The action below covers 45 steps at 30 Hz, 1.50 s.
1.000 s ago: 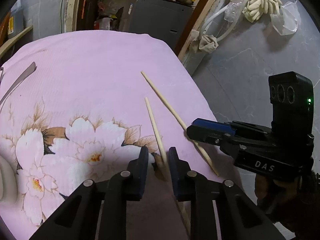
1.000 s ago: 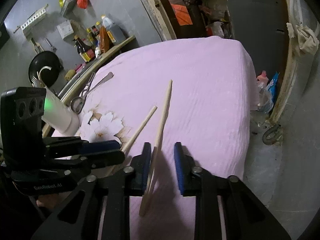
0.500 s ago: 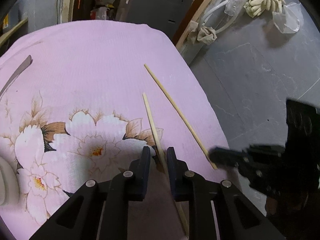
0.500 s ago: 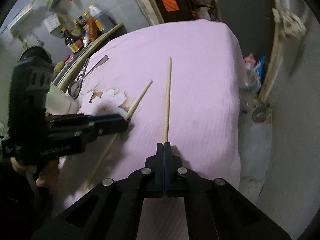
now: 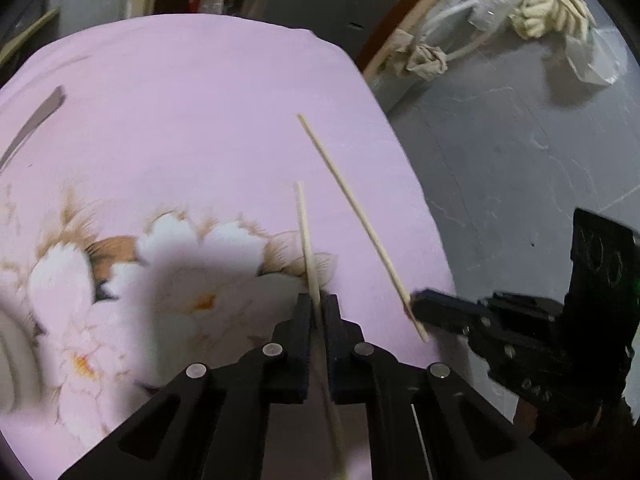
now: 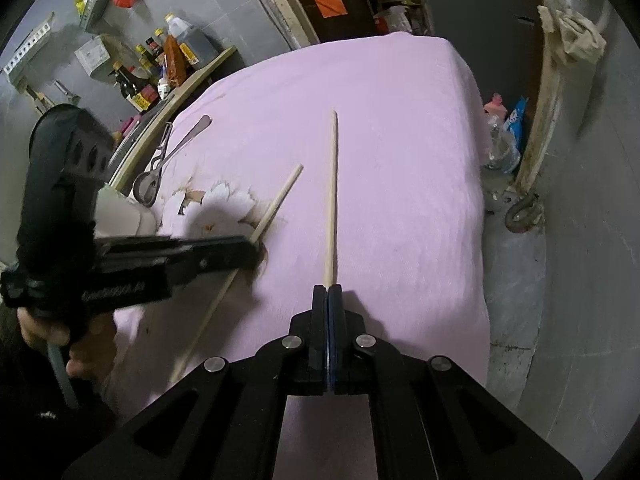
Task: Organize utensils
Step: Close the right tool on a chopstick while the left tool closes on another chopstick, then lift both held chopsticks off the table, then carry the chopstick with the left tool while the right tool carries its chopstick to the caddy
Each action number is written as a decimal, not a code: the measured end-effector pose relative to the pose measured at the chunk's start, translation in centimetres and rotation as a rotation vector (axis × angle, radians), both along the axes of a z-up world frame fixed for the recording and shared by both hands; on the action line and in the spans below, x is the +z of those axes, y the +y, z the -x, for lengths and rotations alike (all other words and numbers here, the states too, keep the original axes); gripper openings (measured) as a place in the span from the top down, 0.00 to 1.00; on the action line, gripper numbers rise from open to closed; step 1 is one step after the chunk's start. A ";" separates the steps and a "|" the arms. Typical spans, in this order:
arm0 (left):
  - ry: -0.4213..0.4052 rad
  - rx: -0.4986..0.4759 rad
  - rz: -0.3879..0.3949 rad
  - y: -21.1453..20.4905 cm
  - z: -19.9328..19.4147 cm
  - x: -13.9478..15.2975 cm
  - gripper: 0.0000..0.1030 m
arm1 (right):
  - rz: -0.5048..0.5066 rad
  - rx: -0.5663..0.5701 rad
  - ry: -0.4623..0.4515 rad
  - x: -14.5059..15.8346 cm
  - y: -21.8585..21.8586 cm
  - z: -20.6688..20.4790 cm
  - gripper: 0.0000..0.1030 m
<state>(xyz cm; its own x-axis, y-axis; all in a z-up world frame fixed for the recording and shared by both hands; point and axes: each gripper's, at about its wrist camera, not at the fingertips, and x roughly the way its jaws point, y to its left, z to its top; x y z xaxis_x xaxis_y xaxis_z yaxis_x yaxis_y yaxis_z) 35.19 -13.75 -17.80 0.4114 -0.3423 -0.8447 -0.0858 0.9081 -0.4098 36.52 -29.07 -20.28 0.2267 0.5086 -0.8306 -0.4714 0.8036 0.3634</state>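
Two wooden chopsticks lie over a pink flowered cloth (image 5: 192,120). In the left wrist view my left gripper (image 5: 318,308) has its jaws closing, pads pressed on the nearer chopstick (image 5: 304,232), whose tail runs back under the fingers. The farther chopstick (image 5: 352,208) slants to the right, and its near end sits in my right gripper (image 5: 416,306). In the right wrist view my right gripper (image 6: 328,288) is shut on that chopstick (image 6: 332,192), which points straight ahead. My left gripper (image 6: 254,250) pinches the other chopstick (image 6: 280,196) at the left.
A metal spoon (image 6: 176,152) and tongs (image 6: 162,152) lie at the cloth's far left, beside a white container (image 6: 120,216). Bottles (image 6: 160,64) stand on a shelf behind. The cloth's edge drops to a grey floor (image 6: 560,280) on the right.
Both grippers have closed on their chopsticks, the right one first, the left one just now. The right gripper has drawn back towards the table's edge with its chopstick.
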 end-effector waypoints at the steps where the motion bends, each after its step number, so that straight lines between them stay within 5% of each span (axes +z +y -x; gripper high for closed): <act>1: 0.001 0.009 -0.006 0.2 0.3 0.1 0.95 | 0.004 0.006 -0.001 0.1 0.4 -0.4 0.98; 12: 0.051 0.000 -0.035 1.1 2.4 0.3 0.95 | 0.048 0.027 0.041 -0.2 4.9 -5.2 0.95; 21: 0.066 0.000 -0.036 1.5 3.1 0.7 0.95 | 0.088 -0.034 0.079 -0.4 6.3 -5.1 0.96; 30: -0.076 -0.046 -0.013 2.8 7.4 4.1 0.95 | -0.042 -0.185 0.064 1.8 3.6 0.5 0.96; 45: -0.445 -0.013 0.030 10.2 14.3 14.6 0.95 | -0.351 -0.311 -0.270 13.4 6.2 9.4 0.96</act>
<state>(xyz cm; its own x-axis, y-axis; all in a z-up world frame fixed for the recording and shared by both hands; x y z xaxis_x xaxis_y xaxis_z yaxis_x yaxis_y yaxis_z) 20.87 -3.58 -3.16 0.7283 -0.3716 -0.5757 0.1166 0.8951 -0.4303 27.14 -22.87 -6.90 0.5927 0.6203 -0.5138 -0.3448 0.7719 0.5341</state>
